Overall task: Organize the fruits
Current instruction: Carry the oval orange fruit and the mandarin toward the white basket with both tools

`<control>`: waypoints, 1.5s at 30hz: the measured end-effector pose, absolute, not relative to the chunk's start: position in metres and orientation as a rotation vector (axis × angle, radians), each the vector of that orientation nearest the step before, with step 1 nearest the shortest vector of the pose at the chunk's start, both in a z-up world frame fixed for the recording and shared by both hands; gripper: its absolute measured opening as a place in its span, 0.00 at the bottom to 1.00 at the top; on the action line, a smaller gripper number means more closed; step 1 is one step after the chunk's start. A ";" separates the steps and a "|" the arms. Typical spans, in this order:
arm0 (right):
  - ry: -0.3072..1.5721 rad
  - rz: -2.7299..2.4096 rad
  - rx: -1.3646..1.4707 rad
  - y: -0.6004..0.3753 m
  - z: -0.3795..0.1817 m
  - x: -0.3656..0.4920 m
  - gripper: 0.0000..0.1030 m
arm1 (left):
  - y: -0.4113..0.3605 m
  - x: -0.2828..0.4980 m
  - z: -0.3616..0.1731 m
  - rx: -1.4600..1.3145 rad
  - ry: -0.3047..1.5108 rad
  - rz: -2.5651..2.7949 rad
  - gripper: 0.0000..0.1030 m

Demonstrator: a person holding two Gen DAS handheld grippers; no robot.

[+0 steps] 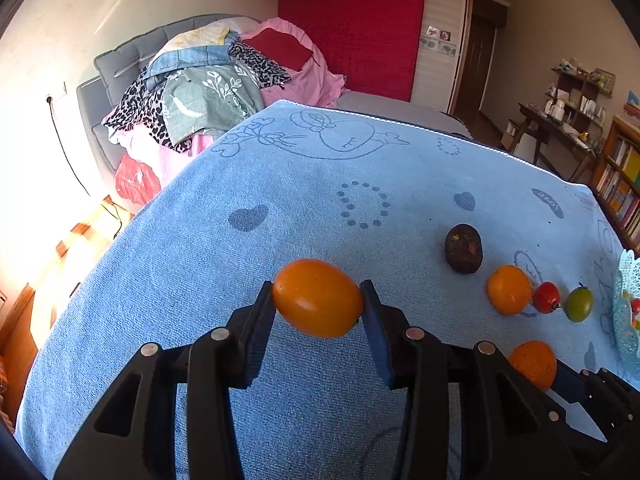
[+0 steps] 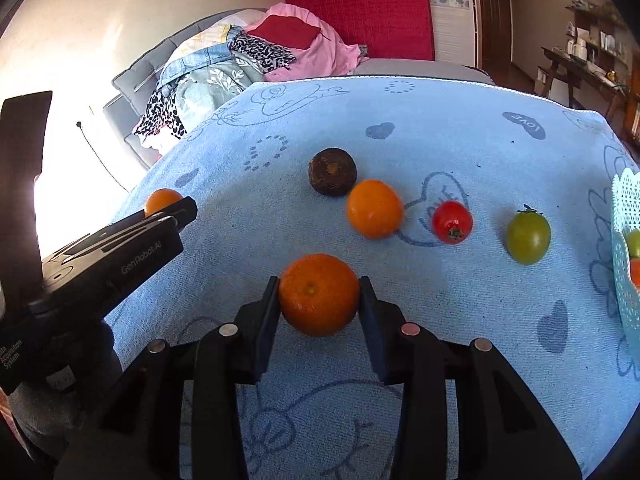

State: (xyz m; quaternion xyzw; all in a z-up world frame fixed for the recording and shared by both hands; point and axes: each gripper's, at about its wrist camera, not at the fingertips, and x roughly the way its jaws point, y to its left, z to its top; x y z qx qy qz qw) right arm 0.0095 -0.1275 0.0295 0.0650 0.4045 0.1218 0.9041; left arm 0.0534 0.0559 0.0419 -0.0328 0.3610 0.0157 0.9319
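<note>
Gripping an oval orange fruit [image 1: 318, 298] in the left hand-held gripper [image 1: 318, 300] and a dimpled mandarin [image 2: 319, 294] in the right hand-held gripper [image 2: 319, 296], hovering over open blue towel [image 2: 460, 140] well inside its edges.

Bright daylight from left, glare blown out past worktop's left edge; fisheye bending, dark corners; focus sharp.

Clothes pile [image 1: 208, 92] beside red mattress [image 1: 352, 28], bookshelf [image 1: 620, 184].
</note>
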 end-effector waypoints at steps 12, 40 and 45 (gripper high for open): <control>0.810 0.169 0.213 -0.168 0.038 -0.012 0.38 | 0.034 0.045 0.048 -0.060 0.717 -0.138 0.42; 0.655 -0.044 0.384 -0.287 0.074 -0.088 0.38 | -0.051 0.001 0.064 0.077 0.692 -0.499 0.42; 0.618 -0.110 0.410 -0.318 0.078 -0.102 0.38 | -0.074 -0.004 0.074 0.104 0.674 -0.539 0.42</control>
